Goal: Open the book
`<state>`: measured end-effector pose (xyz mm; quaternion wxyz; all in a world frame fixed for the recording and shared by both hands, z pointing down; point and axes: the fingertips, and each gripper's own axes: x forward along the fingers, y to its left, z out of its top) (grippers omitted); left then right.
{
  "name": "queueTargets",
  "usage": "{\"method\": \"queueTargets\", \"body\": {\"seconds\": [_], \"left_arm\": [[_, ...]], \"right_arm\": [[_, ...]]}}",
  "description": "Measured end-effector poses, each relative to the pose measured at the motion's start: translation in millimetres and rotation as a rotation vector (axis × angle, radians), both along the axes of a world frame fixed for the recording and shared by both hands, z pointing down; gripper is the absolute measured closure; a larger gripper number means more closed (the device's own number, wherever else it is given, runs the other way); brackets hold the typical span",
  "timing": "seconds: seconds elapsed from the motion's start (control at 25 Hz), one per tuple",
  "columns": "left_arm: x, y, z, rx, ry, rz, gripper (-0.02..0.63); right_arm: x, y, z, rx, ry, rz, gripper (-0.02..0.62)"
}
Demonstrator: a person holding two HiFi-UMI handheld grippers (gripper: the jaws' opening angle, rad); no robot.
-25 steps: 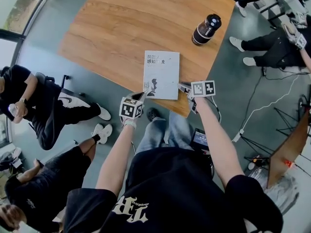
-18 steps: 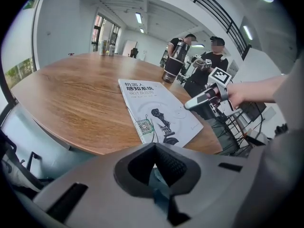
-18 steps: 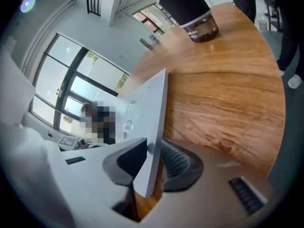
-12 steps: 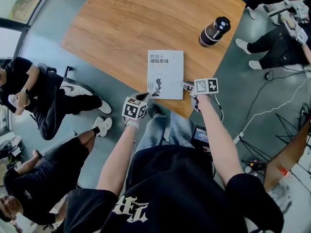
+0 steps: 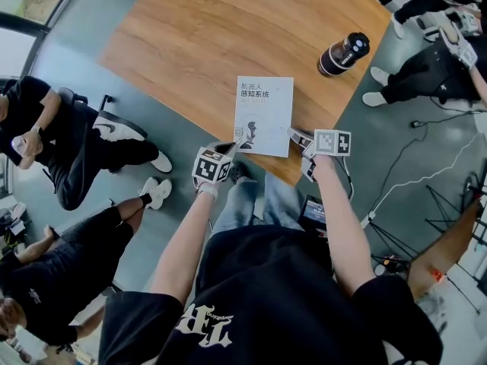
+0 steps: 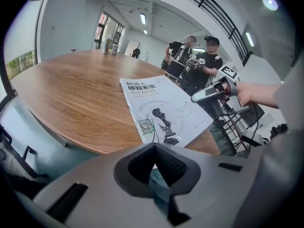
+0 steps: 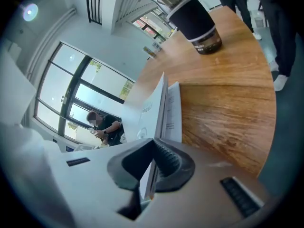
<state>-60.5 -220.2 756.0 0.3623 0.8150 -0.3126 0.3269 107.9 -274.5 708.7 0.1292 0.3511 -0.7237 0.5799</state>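
A white book [image 5: 264, 116] is lying on the wooden desk [image 5: 190, 44], with its near end reaching the edge closest to you. Your left gripper [image 5: 228, 147] is meeting the book's 7 o'clock corner. Its jaws are sitting almost together, with a white sliver of that corner apparently pinched between them. Your right gripper [image 5: 295, 135] is working at the 5 o'clock corner. Its jaws are closing on the front cover [image 7: 153, 103], which is standing up off the pages [image 7: 174, 109]. A dark bottle [image 5: 344, 53] is standing at 1 o'clock from the book, well apart.

As a judgement, the thin cover could be slipping from the narrow right-hand pinch, or creasing, if you are swinging it quickly. The whole book could be sliding off the edge if the left hold is loosening.

It is hard to tell how deep either bite is reaching, or whether the right jaws are holding the cover alone or some pages too.
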Motion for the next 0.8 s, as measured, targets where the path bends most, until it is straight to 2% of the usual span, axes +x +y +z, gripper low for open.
{"method": "queueTargets", "body": {"seconds": [0.2,0.32,0.6,0.8], "left_arm": [[2,2,-2,0.010,0.004,0.028,0.600],[1,-1,-13,0.048,0.019,0.024,0.600],[20,-13,-71,0.175,0.223,0.027,0.600],[26,-17,-100,0.209,0.324,0.045,0.600]], "right_arm": [[-18,0,-32,0.049,-0.039,-0.011,0.607],[-33,0,-51,0.080,-0.066,-0.024,0.607],[-76,0,-79,0.133,-0.099,-0.055,0.607],[-115,-4,-89,0.159,-0.114,-0.101,0.604]]}}
